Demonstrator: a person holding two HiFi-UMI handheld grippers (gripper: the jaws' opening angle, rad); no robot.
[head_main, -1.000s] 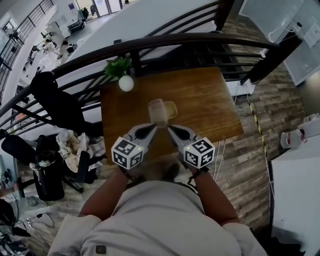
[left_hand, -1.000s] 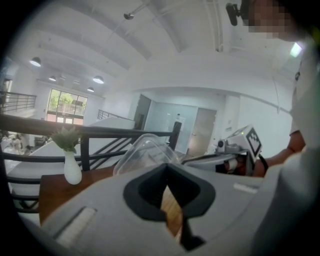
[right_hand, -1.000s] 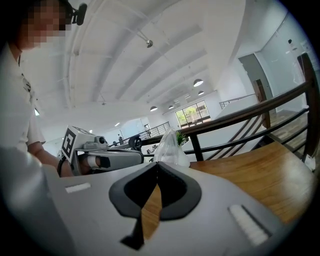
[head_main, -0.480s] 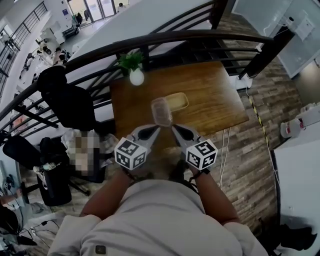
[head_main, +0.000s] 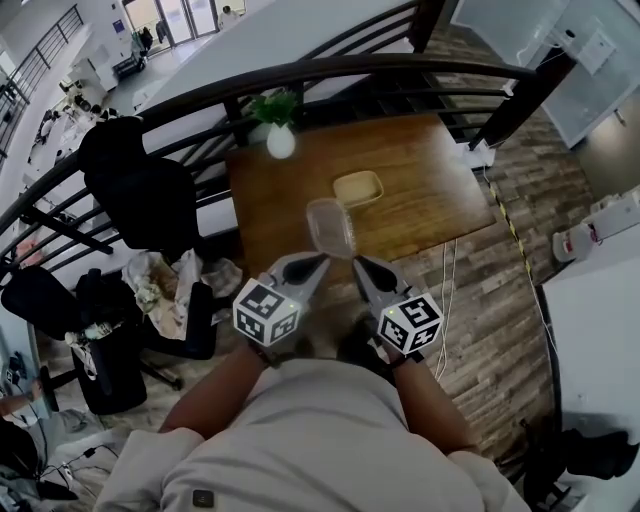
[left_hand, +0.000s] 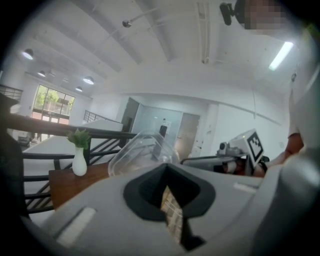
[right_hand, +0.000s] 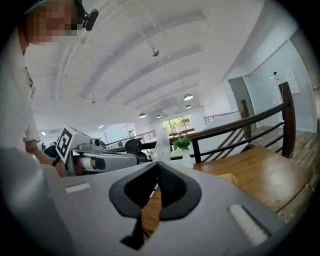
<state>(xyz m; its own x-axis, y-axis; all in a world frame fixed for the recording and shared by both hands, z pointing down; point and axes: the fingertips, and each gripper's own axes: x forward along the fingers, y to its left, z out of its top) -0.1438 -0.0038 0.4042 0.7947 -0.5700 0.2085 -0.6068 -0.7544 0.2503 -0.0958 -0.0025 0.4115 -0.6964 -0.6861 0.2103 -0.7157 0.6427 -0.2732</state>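
A clear plastic tub (head_main: 331, 227) hangs in the air over the near part of the wooden table (head_main: 425, 195), held from both sides. My left gripper (head_main: 318, 263) is shut on its near left rim and my right gripper (head_main: 357, 266) is shut on its near right rim. In the left gripper view the clear plastic tub (left_hand: 140, 150) rises just past the closed jaws, with the right gripper (left_hand: 241, 154) beyond. In the right gripper view the clear plastic tub (right_hand: 162, 144) shows edge-on. A shallow yellowish tub (head_main: 358, 188) rests on the table behind it.
A white vase with a green plant (head_main: 280, 139) stands at the table's far left corner. A dark curved railing (head_main: 330, 72) runs behind the table. Black chairs (head_main: 140, 200) and bags crowd the left; brick-pattern floor (head_main: 480, 290) lies to the right.
The clear tub, earlier overlapping the yellowish tub, has come away from it toward me with both grippers still shut on it. The yellowish tub stays on the table.
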